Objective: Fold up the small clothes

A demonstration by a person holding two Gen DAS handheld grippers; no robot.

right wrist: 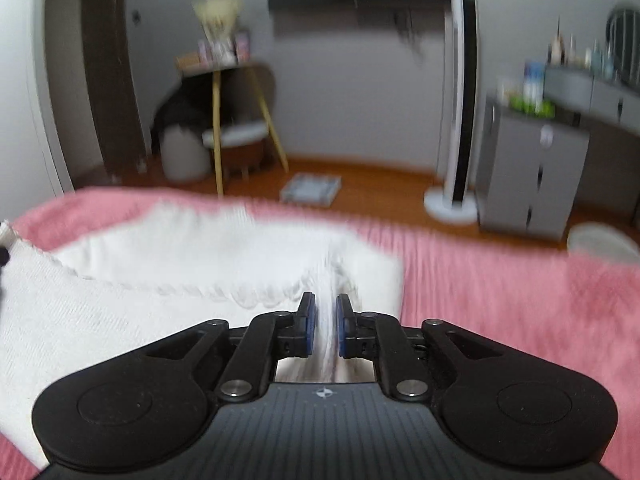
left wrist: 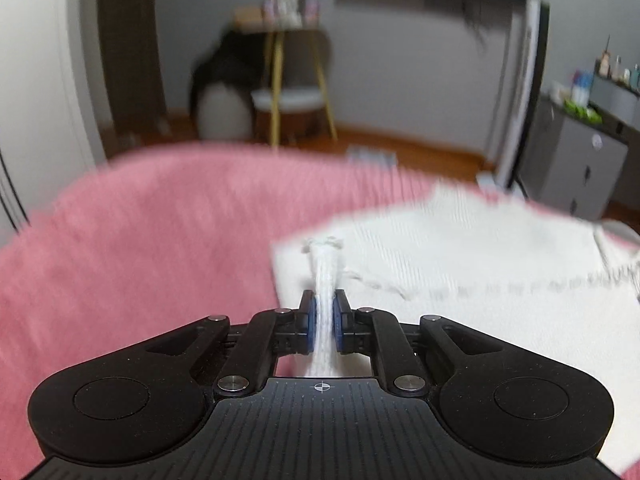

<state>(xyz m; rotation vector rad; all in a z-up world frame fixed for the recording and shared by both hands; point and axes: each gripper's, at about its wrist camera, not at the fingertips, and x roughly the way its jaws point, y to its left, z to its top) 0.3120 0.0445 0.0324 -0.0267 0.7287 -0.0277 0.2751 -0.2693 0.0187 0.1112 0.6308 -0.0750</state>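
Note:
A small white knit garment point(left wrist: 460, 248) lies on a pink bedspread point(left wrist: 152, 240). My left gripper point(left wrist: 325, 300) is shut on the garment's left edge; a bunched strip of white cloth with a scalloped trim runs up between its blue pads. In the right wrist view the same white garment point(right wrist: 160, 264) spreads to the left, and my right gripper point(right wrist: 325, 304) is shut on a pinched fold at its right edge. The held edge is raised off the bedspread point(right wrist: 500, 288) and the cloth sags between the two grips. Both views are motion-blurred.
Beyond the bed's far edge are a wooden floor, a stool with yellow legs point(left wrist: 298, 96), a white tower fan point(right wrist: 456, 120), a grey cabinet point(right wrist: 532, 168) and a flat grey scale point(right wrist: 312, 188) on the floor.

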